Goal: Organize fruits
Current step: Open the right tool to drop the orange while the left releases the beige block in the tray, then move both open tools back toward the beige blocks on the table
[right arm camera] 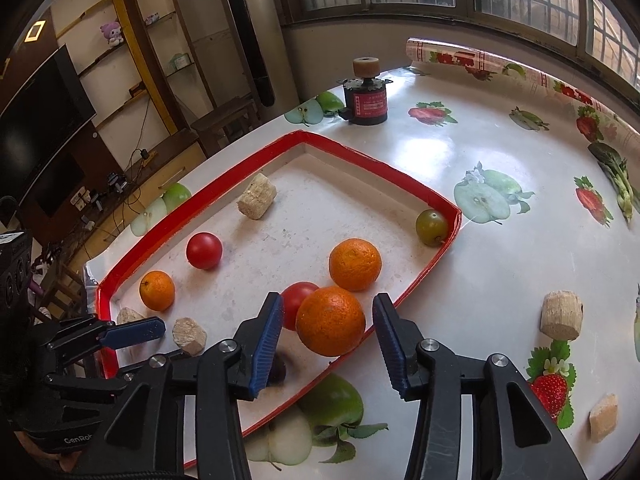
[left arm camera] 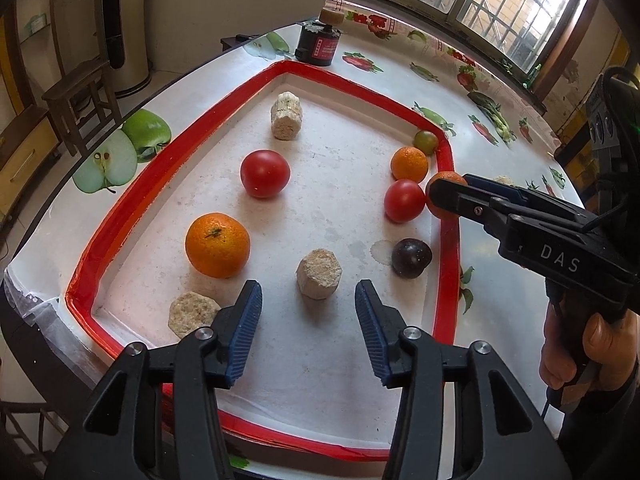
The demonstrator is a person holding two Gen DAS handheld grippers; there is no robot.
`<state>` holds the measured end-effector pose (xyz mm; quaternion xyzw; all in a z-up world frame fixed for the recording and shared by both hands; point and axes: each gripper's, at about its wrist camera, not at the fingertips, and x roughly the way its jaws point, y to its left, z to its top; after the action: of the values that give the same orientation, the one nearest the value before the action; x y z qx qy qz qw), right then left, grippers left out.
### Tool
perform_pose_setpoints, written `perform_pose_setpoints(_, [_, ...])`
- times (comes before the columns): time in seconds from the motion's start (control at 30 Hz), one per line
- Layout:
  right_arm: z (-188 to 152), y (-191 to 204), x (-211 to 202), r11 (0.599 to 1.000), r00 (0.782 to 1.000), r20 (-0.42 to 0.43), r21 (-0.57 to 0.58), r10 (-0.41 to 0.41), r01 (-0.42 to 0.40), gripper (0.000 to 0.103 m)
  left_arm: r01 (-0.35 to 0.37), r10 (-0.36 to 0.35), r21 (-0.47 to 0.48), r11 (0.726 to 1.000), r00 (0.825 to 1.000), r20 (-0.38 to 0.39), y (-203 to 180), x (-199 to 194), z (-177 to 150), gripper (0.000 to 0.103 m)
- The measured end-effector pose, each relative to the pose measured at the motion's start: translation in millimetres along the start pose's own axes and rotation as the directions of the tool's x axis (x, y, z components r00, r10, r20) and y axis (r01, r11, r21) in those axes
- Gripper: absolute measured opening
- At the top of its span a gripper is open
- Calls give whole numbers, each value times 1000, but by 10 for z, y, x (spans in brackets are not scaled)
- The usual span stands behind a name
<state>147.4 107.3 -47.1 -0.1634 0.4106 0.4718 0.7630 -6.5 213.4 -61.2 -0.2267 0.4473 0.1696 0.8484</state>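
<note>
A red-rimmed white tray holds oranges, tomatoes, plums and beige blocks. My right gripper is open with an orange between its fingers, above the tray's right rim; the pads do not touch it. Just behind are a tomato and a second orange. My left gripper is open and empty over the tray's near end, close to a beige block. A third orange lies to its left.
Also in the tray: a tomato, a dark plum, a green plum in the far corner, two more beige blocks. On the tablecloth: a black canister and two beige blocks.
</note>
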Motion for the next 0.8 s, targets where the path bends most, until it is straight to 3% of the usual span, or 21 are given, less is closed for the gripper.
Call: perform_pose_setpoints(0.8, [-372, -201, -590, 999, 998, 50, 45, -30, 28, 51, 18, -20, 40, 999, 999, 50, -284, -301, 4, 47])
